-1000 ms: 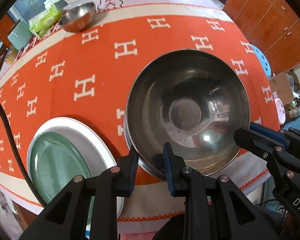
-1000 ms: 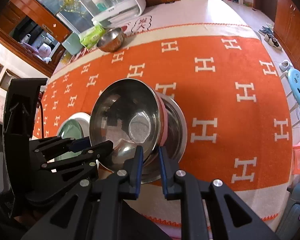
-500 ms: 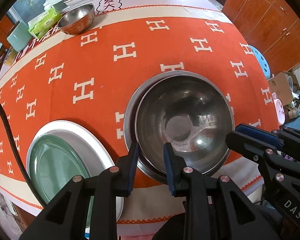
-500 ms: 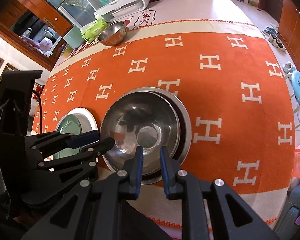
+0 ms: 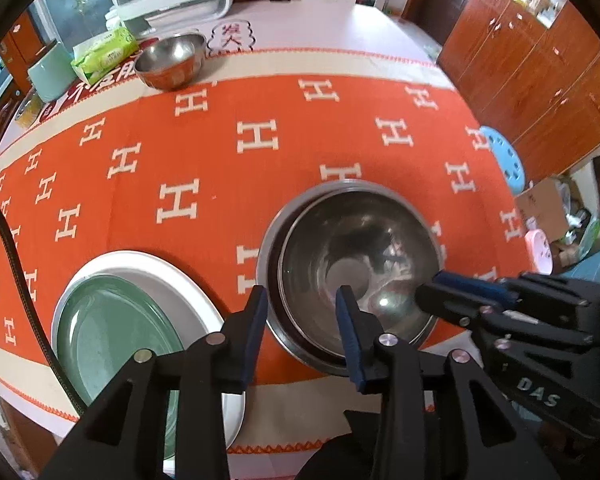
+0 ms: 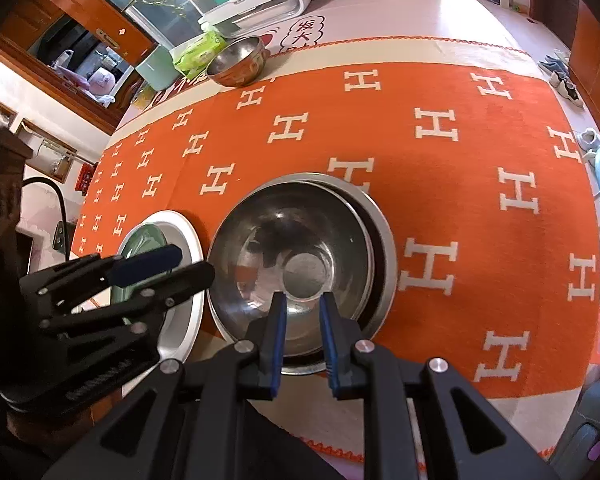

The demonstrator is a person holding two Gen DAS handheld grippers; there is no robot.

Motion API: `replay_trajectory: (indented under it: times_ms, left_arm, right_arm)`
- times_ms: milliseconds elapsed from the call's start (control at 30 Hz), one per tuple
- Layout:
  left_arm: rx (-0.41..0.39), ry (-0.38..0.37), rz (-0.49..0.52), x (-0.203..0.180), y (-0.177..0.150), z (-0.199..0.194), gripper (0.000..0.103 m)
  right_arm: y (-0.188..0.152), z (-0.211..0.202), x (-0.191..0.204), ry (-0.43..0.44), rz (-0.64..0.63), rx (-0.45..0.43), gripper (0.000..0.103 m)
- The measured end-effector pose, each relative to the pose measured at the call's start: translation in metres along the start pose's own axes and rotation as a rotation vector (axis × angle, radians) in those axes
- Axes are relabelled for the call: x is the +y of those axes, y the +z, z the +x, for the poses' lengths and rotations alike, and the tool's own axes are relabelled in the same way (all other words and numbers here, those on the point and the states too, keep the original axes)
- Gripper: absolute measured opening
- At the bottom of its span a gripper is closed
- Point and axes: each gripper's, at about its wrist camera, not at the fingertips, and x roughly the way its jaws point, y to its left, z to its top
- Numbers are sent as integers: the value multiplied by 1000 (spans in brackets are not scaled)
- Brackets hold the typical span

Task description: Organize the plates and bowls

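While the left gripper (image 5: 302, 312) had just been opening, jaws astride the nested steel bowl's (image 5: 356, 264) rim and clear of it, the right gripper (image 6: 303, 320) stood narrow, apparently pinching the near rim; lifting now risked dragging the bowl out of the larger bowl (image 6: 384, 236).

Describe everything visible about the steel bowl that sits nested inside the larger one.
The inner stainless steel bowl is round, shiny and empty, with a flat circular base and sloping walls that mirror the room. It sits upright, nested in the wider steel bowl, pushed toward that bowl's left side, on the orange H-patterned cloth. The right gripper pinches its near rim. The left gripper has just been opening and straddles the rims without pressing them.
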Motion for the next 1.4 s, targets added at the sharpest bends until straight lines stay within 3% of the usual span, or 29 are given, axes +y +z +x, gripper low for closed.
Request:
replay_trajectory:
  times_ms: [267,467,667,800,933,1067,1233,1400]
  left_arm:
    - [-70,3,-59,24,5,-20,48]
    - [-90,-27,-134,60,22,-37,50]
    - [-101,20,-125,96,46,-51,64]
    - [-91,47,-116,119,60,-54,68]
    - [-78,81,-91,141,70,-59,73]
    - [-67,149,-56,165,83,-65,76]
    - [-91,159,-37,192,103,-75,77]
    - [-122,183,-2,219,130,-84,78]
  right_arm:
    - [6,1,4,-6,2,-22,18]
    - [20,-5,7,-23,30,-65,18]
    - [44,-10,23,-24,47,-120,19]
    - [61,-11,38,-31,45,-149,20]
    - [76,-14,54,-33,39,-191,33]
    - [96,-13,71,-45,39,-233,34]
    - [121,-13,89,-51,44,-291,45]
    - [141,-11,105,-73,42,-331,49]
